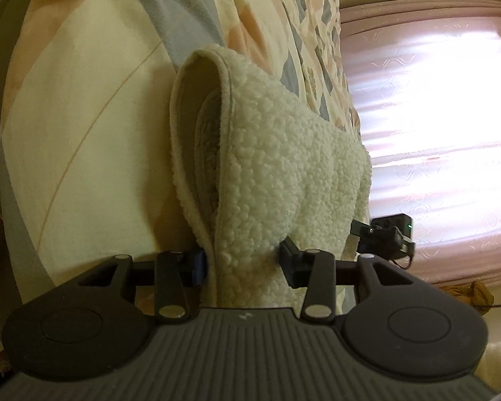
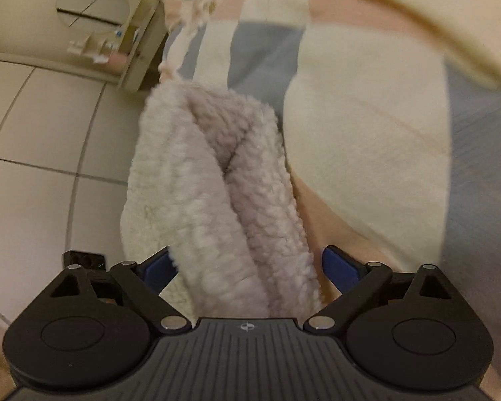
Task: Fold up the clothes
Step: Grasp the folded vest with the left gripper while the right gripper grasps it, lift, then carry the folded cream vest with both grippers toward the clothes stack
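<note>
A cream fleece garment [image 1: 277, 167] hangs bunched over a bed with a patchwork quilt [image 1: 83, 117]. My left gripper [image 1: 243, 262] is shut on a thick fold of it, and both pads press into the pile. In the right wrist view the same fleece garment [image 2: 217, 193] runs in two thick rolls between the fingers of my right gripper [image 2: 250, 267]. Those jaws stand wide. The blue pad on the right [image 2: 339, 269] is clear of the cloth, while the left one just meets its edge. The picture there is blurred.
Pink curtains [image 1: 434, 133] cover a bright window to the right of the bed. A black device with a green light [image 1: 389, 235] shows just behind the fleece. Pale floor tiles [image 2: 33, 167] and a low cabinet [image 2: 133, 50] lie left of the bed.
</note>
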